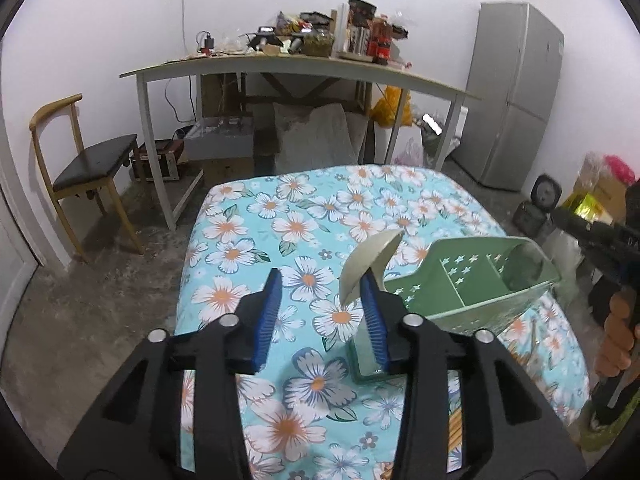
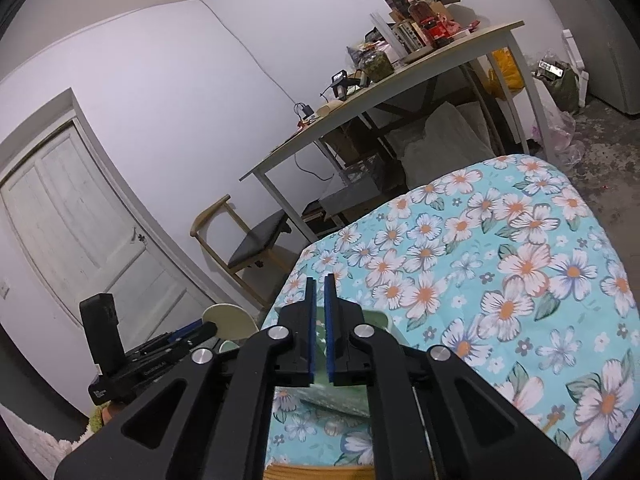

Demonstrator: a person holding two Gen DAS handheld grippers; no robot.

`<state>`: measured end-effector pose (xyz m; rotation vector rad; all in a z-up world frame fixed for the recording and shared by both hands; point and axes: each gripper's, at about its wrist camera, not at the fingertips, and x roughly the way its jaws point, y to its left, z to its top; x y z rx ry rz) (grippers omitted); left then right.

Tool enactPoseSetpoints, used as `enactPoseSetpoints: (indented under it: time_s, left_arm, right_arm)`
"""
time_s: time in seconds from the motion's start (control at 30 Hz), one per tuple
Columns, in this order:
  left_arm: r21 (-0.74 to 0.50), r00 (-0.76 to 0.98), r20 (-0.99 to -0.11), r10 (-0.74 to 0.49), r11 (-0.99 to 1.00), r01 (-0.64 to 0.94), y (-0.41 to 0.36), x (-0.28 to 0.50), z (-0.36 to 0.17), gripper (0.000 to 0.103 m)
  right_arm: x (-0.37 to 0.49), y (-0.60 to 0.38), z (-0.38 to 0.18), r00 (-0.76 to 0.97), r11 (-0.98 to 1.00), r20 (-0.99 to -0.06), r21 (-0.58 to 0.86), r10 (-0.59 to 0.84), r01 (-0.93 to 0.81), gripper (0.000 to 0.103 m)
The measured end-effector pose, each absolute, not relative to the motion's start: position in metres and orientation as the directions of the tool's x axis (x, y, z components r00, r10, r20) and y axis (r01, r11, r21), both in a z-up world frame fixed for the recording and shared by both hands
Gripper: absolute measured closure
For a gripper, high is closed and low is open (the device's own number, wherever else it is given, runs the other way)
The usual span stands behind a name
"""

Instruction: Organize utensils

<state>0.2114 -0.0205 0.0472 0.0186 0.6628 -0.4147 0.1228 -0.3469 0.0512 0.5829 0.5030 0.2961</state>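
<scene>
Green caddy (image 1: 460, 300) w/ star cut-outs sits tilted on the flowered tablecloth (image 1: 296, 240). Cream spoon (image 1: 370, 266) stands up just beside the caddy's near end, touching the left gripper's (image 1: 322, 312) right pad; jaws wide apart, not clamping it. Right gripper (image 2: 319, 322) hangs over the caddy (image 2: 372, 320), jaws nearly together w/ a thin gap, nothing between.

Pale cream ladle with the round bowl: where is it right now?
In the left wrist view the pale cream ladle stands just right of centre, leaning against the left gripper's right blue pad, beside the green plastic utensil caddy.
</scene>
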Motion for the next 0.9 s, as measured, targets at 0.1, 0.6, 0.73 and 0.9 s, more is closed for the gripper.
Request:
enactPoseSetpoints:
  time_s: [0.1,0.6,0.73,0.9]
  left_arm:
    - [-0.135,0.731,-0.57,-0.375,0.92,0.367,-0.009,0.198,0.048,0.055]
    - [-0.203,0.649,-0.571,-0.502,0.853,0.481,-0.009,0.136,0.026,0.046]
    - [-0.223,0.571,-0.613,-0.547,0.813,0.539,-0.028,0.121,0.005,0.046]
    - [-0.265,0.468,-0.658,-0.59,0.763,0.589,-0.048,0.111,-0.018,0.048]
  right_arm:
    - [0.106,-0.348,0.052,0.841,0.809,-0.376,0.575,0.389,-0.117,0.078]
    - [0.031,-0.322,-0.012,0.709,0.825,-0.566,0.564,0.419,-0.037,0.071]
    - [0.02,-0.312,-0.04,0.657,0.799,-0.603,0.601,0.453,0.001,0.07]
    - [0.018,-0.302,-0.071,0.596,0.773,-0.642,0.632,0.482,0.055,0.071]
